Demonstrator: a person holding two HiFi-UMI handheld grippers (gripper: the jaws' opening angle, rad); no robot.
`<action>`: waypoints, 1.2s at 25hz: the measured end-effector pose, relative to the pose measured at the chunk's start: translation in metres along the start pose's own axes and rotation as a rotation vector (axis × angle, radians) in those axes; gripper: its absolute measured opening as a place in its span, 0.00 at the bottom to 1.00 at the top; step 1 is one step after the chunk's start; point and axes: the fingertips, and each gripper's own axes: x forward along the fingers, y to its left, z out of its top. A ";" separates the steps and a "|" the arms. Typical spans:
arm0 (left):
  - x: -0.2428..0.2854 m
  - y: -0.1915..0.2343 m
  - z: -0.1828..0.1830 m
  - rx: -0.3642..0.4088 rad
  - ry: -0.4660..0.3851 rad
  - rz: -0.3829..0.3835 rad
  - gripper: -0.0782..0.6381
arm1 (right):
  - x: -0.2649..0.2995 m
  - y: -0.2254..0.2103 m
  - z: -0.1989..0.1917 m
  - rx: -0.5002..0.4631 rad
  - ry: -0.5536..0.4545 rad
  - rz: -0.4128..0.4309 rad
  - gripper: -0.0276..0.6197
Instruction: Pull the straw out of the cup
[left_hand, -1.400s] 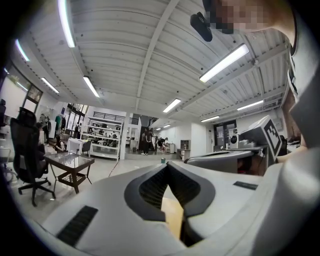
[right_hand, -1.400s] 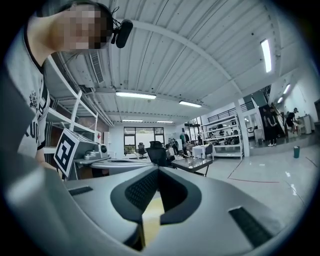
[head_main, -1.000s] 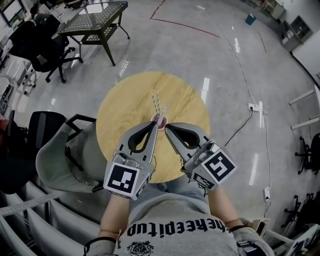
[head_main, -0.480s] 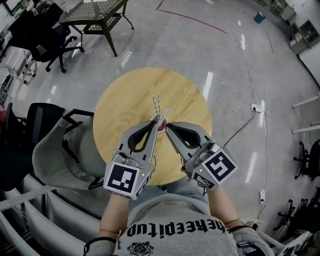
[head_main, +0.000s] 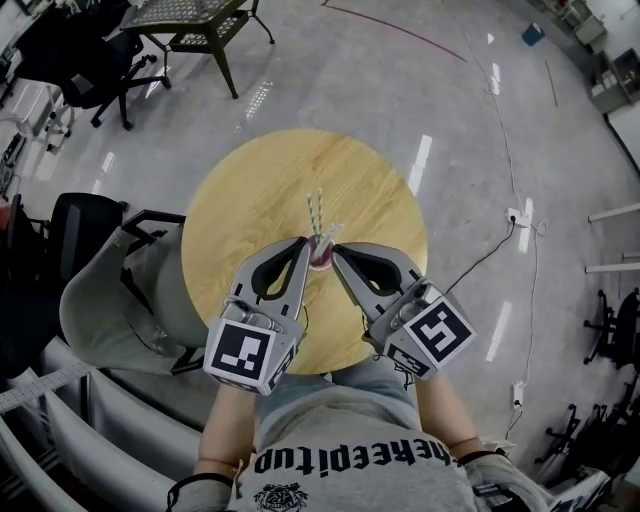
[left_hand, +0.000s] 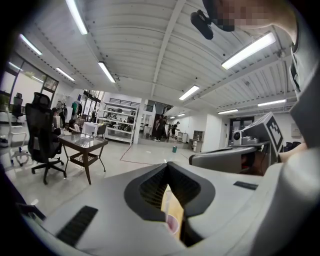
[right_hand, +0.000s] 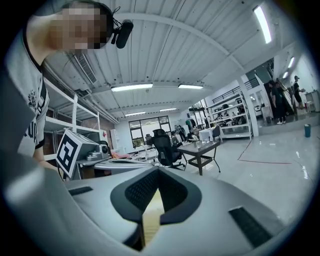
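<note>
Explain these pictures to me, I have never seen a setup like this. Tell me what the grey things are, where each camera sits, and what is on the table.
There is no robot here. A person holds a two-jaw gripper in each hand. The downward picture comes from a camera on the person's head, and it shows the left gripper and the right gripper pointing away from the body. The other two pictures come from a camera riding on each gripper, looking along its own jaws. Both pairs of jaws are closed and hold nothing. On the round wooden table stands a small pink cup with two striped straws in it, right at the two gripper tips.
</note>
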 end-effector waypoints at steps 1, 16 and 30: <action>0.002 0.002 -0.002 -0.003 0.005 0.004 0.15 | 0.001 -0.002 -0.001 0.002 0.004 0.003 0.06; 0.022 0.017 -0.026 -0.039 0.071 0.015 0.16 | 0.011 -0.017 -0.014 0.028 0.034 0.027 0.06; 0.044 0.036 -0.049 -0.075 0.144 -0.011 0.20 | 0.013 -0.027 -0.024 0.048 0.053 0.023 0.06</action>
